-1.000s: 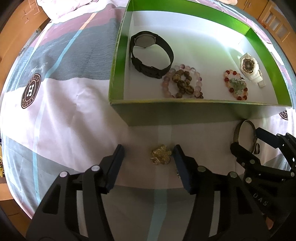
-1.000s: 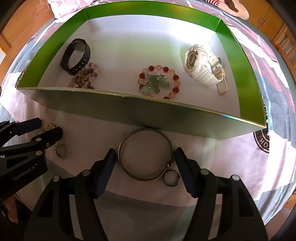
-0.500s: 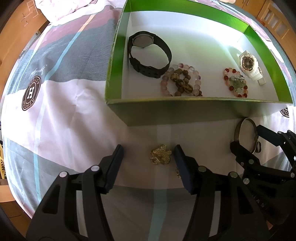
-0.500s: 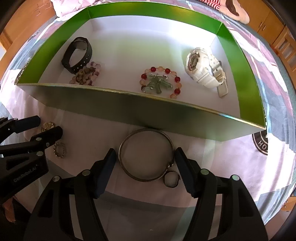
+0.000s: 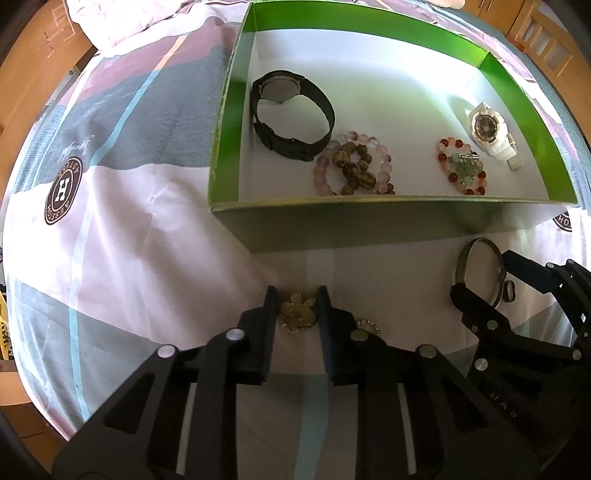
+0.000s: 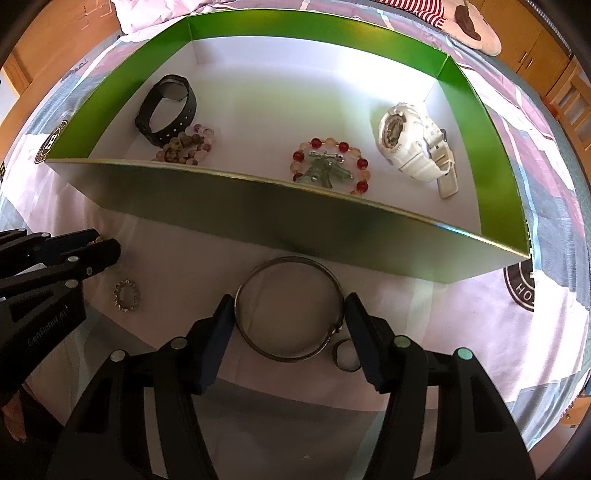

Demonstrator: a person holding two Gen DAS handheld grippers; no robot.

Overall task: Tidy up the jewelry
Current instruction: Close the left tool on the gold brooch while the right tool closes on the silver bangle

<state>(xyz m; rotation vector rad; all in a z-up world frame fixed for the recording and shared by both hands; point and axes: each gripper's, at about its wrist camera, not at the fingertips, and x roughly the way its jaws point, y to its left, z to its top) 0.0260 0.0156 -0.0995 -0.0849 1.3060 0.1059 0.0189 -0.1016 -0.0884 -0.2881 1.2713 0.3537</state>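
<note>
My left gripper [image 5: 297, 306] is shut on a gold brooch [image 5: 298, 312] lying on the bedspread in front of the green box [image 5: 369, 225]. My right gripper [image 6: 290, 308] is shut on a metal bangle [image 6: 291, 306], both fingers touching its sides; the bangle also shows in the left wrist view [image 5: 480, 269]. A small ring [image 6: 345, 356] lies beside the right finger. A toothed ring [image 6: 126, 291] lies left of the bangle. Inside the box lie a black watch [image 5: 291, 114], a beaded bracelet [image 5: 352, 168], a red-bead bracelet [image 5: 461, 170] and a white watch [image 5: 493, 133].
The box [image 6: 277, 218] stands on a patterned bedspread [image 5: 122, 206] with round logos. A pillow or bedding lies at the far left [image 5: 125, 22]. Wooden furniture [image 6: 535, 48] edges the bed. A plush toy [image 6: 465, 26] lies beyond the box.
Both grippers have closed: the left one onto the gold brooch, the right one onto the bangle. Both items still rest on the bedspread.
</note>
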